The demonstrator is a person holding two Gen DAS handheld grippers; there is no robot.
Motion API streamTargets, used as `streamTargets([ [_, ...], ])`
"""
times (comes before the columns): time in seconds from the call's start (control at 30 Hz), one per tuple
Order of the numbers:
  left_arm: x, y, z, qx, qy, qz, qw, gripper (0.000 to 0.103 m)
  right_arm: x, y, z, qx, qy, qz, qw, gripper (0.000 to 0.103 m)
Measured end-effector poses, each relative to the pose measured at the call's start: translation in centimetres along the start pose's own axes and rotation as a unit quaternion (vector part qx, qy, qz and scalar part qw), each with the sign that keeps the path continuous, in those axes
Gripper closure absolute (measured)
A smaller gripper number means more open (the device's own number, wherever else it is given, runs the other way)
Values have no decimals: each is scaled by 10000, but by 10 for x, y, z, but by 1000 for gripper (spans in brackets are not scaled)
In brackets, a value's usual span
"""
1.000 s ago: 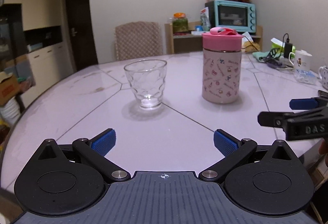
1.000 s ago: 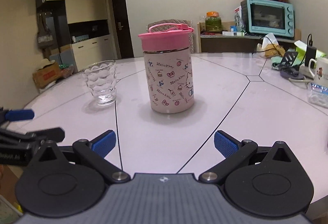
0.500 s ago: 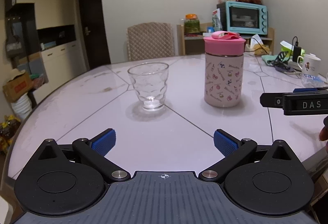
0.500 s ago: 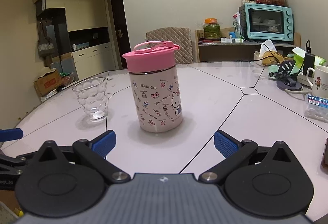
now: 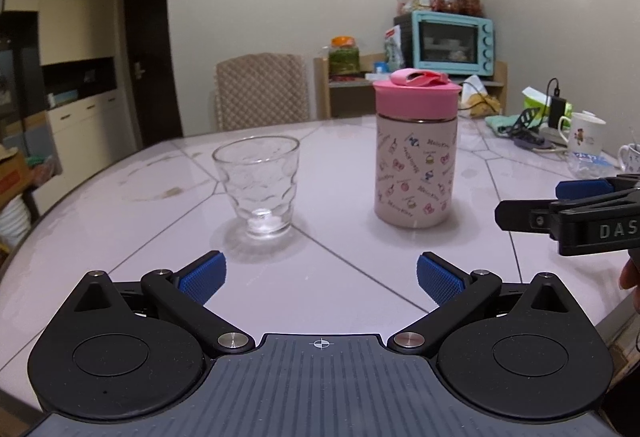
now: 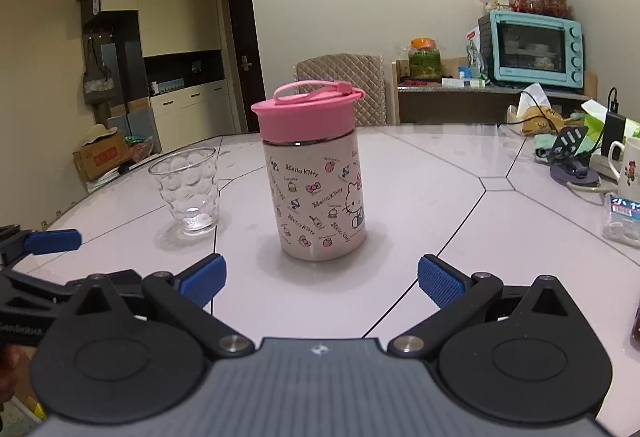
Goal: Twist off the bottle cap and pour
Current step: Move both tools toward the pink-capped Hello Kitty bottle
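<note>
**Both grippers open and short of the bottle, cap untouched**

You hold two tools over a pale counter [image 5: 120, 221]. Your left hand-held gripper [image 5: 320, 275] has its blue pads spread wide and grips nothing. Your right hand-held gripper [image 6: 320, 275] is just as wide open and equally empty.

The bottle [image 6: 318, 197], a cream cartoon-printed flask, stands upright on the counter directly ahead of the right gripper, near it but not touching. Its pink cap [image 6: 308, 113] sits closed on top with a carry loop lying across it. From the left gripper's view the bottle [image 5: 414, 165] is ahead and to the right. A clear, empty glass [image 5: 258, 189] stands upright to the bottle's left, apart from it and straight ahead of the left gripper.

This looks like the approach step: nothing is gripped and the cap seems fully on. The next move likely calls for one gripper to close around the bottle's body and steady it, while the other comes down over the cap to twist. Keep the bottle upright as you clamp, since a sideways nudge could tip it toward the glass.
</note>
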State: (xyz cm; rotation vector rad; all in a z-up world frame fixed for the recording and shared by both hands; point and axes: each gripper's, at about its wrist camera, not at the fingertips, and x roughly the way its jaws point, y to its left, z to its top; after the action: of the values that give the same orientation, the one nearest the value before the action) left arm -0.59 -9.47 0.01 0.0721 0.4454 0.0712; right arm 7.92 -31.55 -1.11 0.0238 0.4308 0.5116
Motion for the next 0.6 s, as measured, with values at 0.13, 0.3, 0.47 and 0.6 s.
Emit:
streamTargets([
  [0.13, 8, 4, 3, 113, -28, -180, 9998, 0, -3, -3, 2, 110, -84, -27, 9999, 0],
  [0.3, 18, 8, 8, 246, -88, -394, 9989, 0, -5, -6, 7, 117, -179, -86, 9997, 0],
  [0.47, 28, 11, 11, 236, -118, -625, 9977, 0, 4, -7, 14, 201, -191, -64, 9996, 0],
  [0.6, 45, 8, 12, 256, -54, -774, 9967, 0, 11, -10, 17, 147, -177, -34, 9997, 0],
])
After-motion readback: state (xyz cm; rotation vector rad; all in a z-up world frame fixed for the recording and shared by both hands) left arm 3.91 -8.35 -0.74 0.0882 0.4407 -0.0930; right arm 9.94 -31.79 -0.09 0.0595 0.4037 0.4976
